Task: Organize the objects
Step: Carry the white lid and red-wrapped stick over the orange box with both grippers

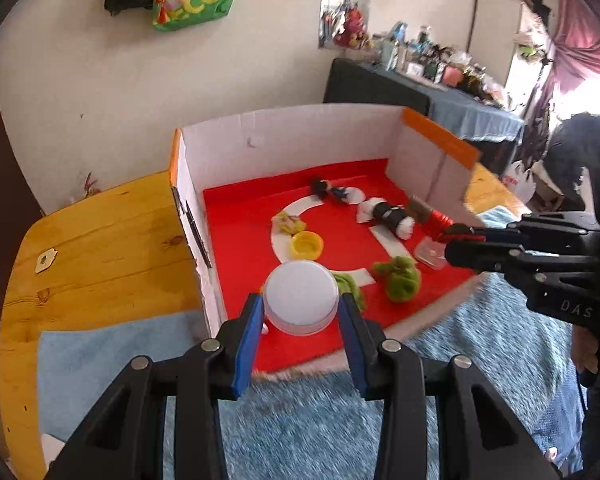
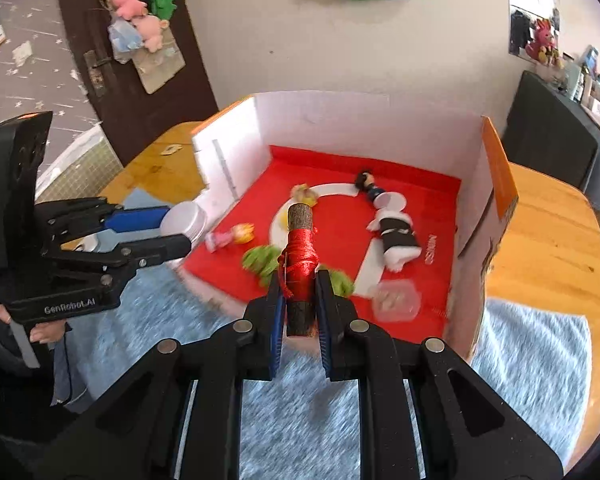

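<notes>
My left gripper (image 1: 300, 312) is shut on a round white tin (image 1: 301, 297) and holds it over the front left of the red-floored cardboard box (image 1: 292, 136). My right gripper (image 2: 299, 296) is shut on a wooden stick wrapped in red cord (image 2: 299, 252), held above the box's front edge. The right gripper also shows in the left wrist view (image 1: 456, 240), at the box's right side. The left gripper with the tin (image 2: 184, 218) shows in the right wrist view at the box's left wall.
On the red floor lie a black-and-white doll (image 1: 392, 216), a small dark figure (image 1: 332, 190), a yellow cap (image 1: 306, 245), a green plush (image 1: 400, 278), a clear lid (image 1: 430, 255) and a yellowish toy (image 1: 287, 222). The box stands on a wooden table (image 1: 100, 240) with a blue towel (image 1: 480, 352).
</notes>
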